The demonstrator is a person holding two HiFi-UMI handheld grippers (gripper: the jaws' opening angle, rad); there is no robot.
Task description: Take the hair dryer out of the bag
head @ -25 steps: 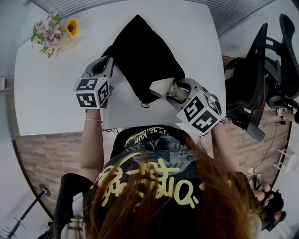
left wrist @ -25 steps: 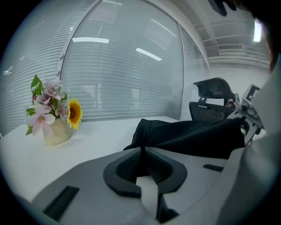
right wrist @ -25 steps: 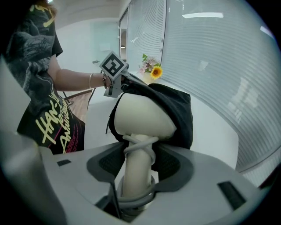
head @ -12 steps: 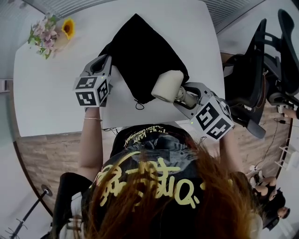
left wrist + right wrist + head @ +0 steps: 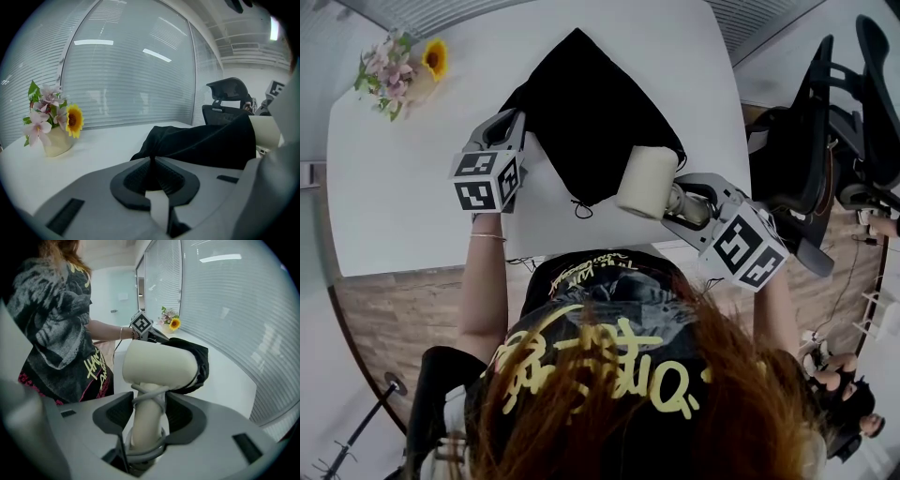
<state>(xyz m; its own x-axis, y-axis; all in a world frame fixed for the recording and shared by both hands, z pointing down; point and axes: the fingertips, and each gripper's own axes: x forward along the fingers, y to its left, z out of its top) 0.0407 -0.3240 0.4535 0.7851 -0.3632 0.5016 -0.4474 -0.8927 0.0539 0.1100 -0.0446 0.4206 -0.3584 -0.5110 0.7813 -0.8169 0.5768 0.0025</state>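
Right hand-held gripper (image 5: 680, 200): nearest the person, its jaws stand wide and clamp the handle of the hair dryer (image 5: 647, 181), pads on both sides. A grey cord (image 5: 145, 397) is wound round the handle.
Hair dryer: cream-coloured, held above the desk (image 5: 394, 187) at the near right edge of the bag (image 5: 581, 112). Most of its barrel is in the open. The far end still meets the black cloth, and I cannot tell whether it is quite clear.
What changed: a second ago only the barrel's tip peeked from the bag's mouth. Since then it has come up and away to the right, and nearly its whole length now shows.
Left hand-held gripper (image 5: 516, 120): jaws almost together, pinching a fold of the bag's left edge, in the same spot as before.
Bag: black, lying flat on the desk, now slack and emptied-looking; a drawstring trails from its near edge.
Meaning for the task: the removal looks all but done, since a little more pull should free the far end.
Farther off: flowers (image 5: 398, 70) at the desk's far left corner, and an office chair (image 5: 825, 141) on the right.
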